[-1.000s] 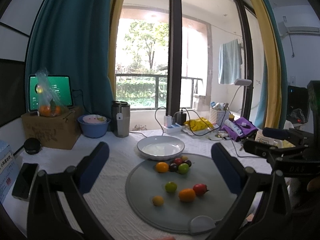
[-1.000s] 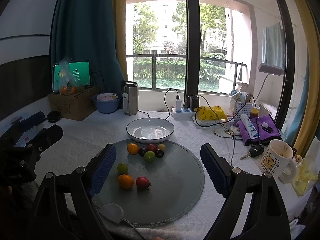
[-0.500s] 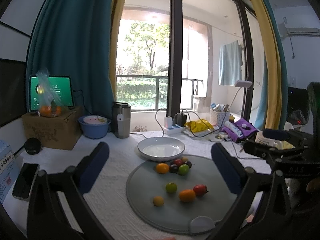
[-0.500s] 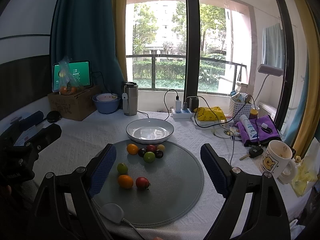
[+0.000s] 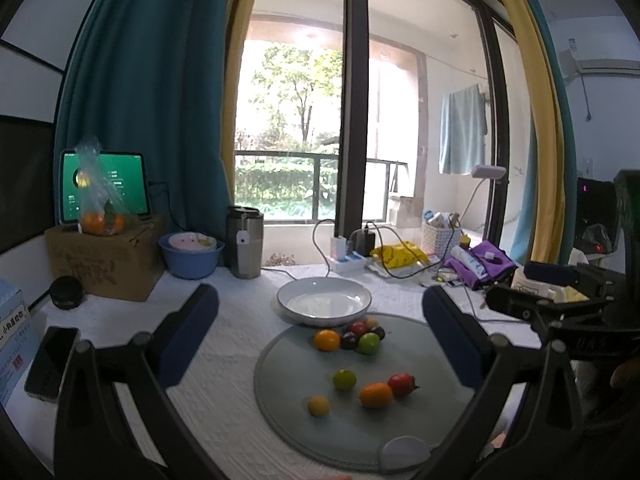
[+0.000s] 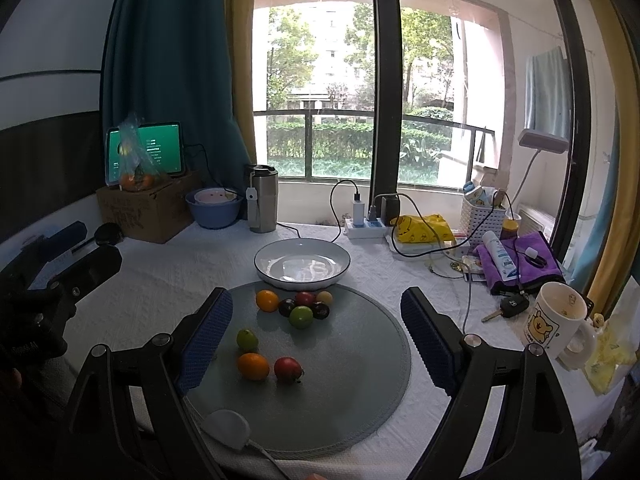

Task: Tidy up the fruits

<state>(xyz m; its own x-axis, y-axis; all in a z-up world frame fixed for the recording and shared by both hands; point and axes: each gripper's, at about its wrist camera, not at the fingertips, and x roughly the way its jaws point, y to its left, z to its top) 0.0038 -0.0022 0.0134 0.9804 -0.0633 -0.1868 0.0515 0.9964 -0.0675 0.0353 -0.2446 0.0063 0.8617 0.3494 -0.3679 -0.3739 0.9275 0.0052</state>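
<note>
White quilted cloth covers the counter [image 6: 168, 280], and nearest the cameras lies a round grey mat [image 6: 360, 380] carrying all the fruit. Both grippers hang above its near edge with jaws spread wide and nothing between them: the left gripper [image 5: 320, 340] and the right gripper [image 6: 316, 336]. Closest in, 4 loose pieces sit apart: a small yellow fruit [image 5: 318, 406], an orange fruit [image 6: 253, 366], a red tomato [image 6: 288, 368] touching it or nearly so, and a green fruit [image 6: 247, 339]. Further back, 6 more huddle in a cluster [image 6: 302, 307] against the mat's far edge. Just beyond that stands the empty white plate [image 6: 302, 266] (presumably where the fruit belongs). From the right gripper the loose fruits lie ahead and slightly left, near its left finger; from the left gripper they sit ahead, slightly right of centre. Neither looks clearly nearer.
</note>
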